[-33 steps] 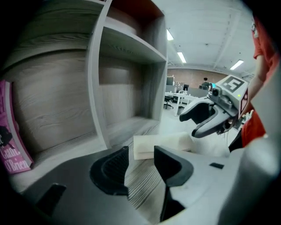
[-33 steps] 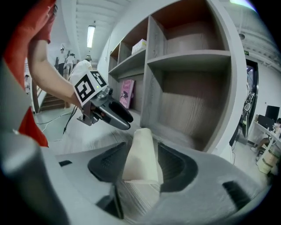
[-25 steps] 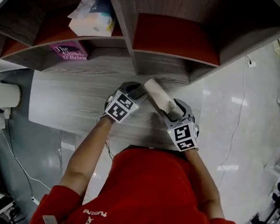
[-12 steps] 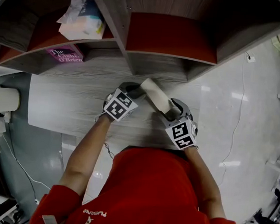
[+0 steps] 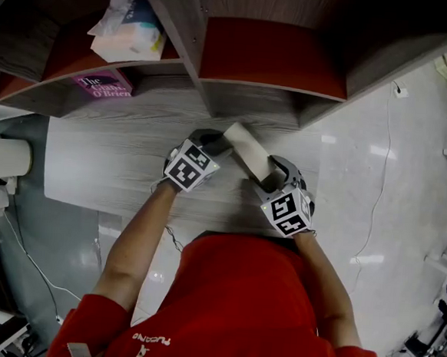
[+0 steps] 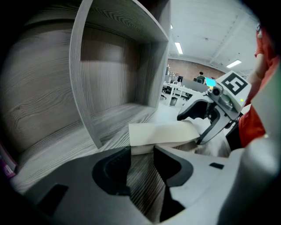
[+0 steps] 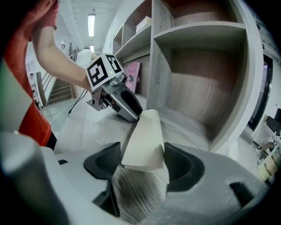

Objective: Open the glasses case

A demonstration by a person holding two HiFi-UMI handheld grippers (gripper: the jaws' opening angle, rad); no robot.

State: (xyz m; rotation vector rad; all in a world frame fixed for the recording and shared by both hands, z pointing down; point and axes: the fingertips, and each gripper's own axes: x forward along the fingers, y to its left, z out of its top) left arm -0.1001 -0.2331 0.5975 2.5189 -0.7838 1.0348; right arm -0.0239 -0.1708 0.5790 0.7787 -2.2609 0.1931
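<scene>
The cream glasses case (image 5: 249,150) lies on the wood-grain surface (image 5: 101,164) below the shelves. The left claw (image 6: 142,151) is closed on the lower edge of one end. The right claw (image 7: 142,163) straddles the other end, its jaws having just been opening, pads barely clear.

An open-plan office or lab: ceiling strip lights (image 6: 178,47), distant desks (image 6: 179,92), wooden shelving (image 5: 184,47).

Pink book (image 5: 104,85) is standing in left cubby; wrapped tissue pack (image 5: 131,29) is lying on red shelf (image 5: 72,50) above; white cable (image 5: 379,186) is trailing over floor (image 5: 418,158).
</scene>
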